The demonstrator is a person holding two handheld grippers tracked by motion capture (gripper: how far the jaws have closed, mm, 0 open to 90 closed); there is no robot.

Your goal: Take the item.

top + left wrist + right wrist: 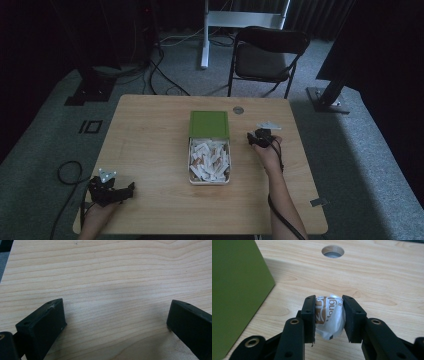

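A white tin full of several white and brown packets sits at the table's middle, its green lid lying just beyond it. My right gripper is right of the lid, shut on one white and brown packet just above the wood. The lid's green side stands to the left in the right gripper view. My left gripper rests at the near left corner of the table, its jaws wide apart over bare wood with nothing between them.
A round cable hole lies in the table's far edge, beyond the right gripper. A black folding chair and a white stand leg are behind the table. Cables run over the grey carpet at far left.
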